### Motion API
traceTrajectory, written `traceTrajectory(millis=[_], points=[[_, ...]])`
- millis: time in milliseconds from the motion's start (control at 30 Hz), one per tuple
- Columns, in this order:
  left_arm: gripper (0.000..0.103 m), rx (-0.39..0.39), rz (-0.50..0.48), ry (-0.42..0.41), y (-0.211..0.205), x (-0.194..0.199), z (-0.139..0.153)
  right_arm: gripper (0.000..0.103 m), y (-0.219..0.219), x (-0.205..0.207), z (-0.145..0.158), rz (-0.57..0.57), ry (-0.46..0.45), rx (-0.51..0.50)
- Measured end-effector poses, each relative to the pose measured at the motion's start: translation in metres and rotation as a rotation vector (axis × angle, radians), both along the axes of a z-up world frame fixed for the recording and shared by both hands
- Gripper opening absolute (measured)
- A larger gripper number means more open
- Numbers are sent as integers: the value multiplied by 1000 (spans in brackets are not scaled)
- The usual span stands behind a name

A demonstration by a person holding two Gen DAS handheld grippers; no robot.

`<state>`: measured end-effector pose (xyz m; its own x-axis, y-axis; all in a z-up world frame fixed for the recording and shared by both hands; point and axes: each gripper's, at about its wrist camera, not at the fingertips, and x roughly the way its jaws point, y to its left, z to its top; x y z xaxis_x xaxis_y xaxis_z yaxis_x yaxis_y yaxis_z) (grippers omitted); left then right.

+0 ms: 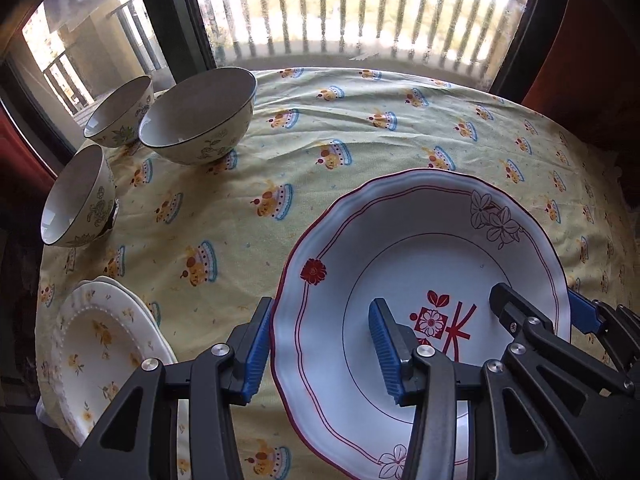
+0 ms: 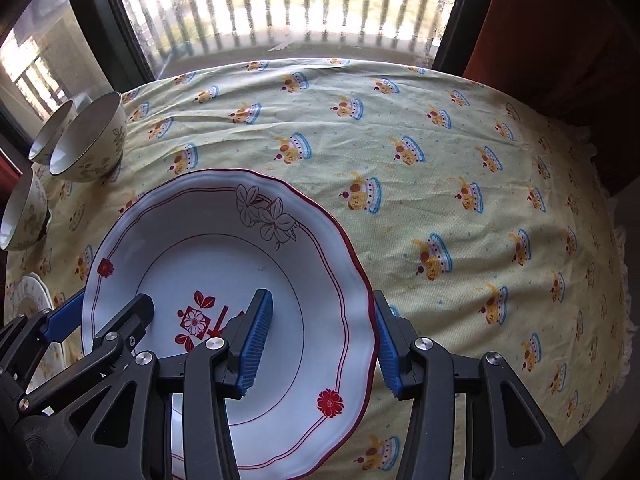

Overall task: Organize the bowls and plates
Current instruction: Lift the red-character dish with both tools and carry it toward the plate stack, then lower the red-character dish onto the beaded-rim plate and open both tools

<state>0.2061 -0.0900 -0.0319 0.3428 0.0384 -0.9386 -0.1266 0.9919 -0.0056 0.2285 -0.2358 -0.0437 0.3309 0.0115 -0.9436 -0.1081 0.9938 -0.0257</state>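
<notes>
A white plate with a scalloped red rim and red flower prints (image 1: 420,248) (image 2: 200,248) hangs just above the tablecloth, held from both sides. My left gripper (image 1: 320,354) is shut on its left rim, one blue pad outside and one inside the dish. On the opposite rim my right gripper (image 2: 320,344) is shut the same way. Each gripper shows in the other's view, the right gripper (image 1: 546,308) at the plate's far side and the left gripper (image 2: 100,316) likewise. Three floral bowls (image 1: 200,116) (image 1: 120,112) (image 1: 76,196) stand at the table's back left.
A stack of white plates with yellow flowers (image 1: 104,352) lies at the front left, just left of the held plate. The yellow patterned tablecloth (image 2: 460,200) covers the table. A window with railings (image 2: 300,8) runs behind it.
</notes>
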Motion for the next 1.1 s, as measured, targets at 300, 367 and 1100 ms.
traceTrajectory(millis=[300, 367, 1100], points=[[47, -22, 15, -33, 54, -37, 17, 52, 51, -47, 19, -23, -15, 5], [47, -26, 18, -41, 64, -45, 19, 52, 62, -54, 22, -25, -20, 4], [47, -19, 98, -10, 178, -93, 5, 52, 183, -91, 19, 52, -24, 30]])
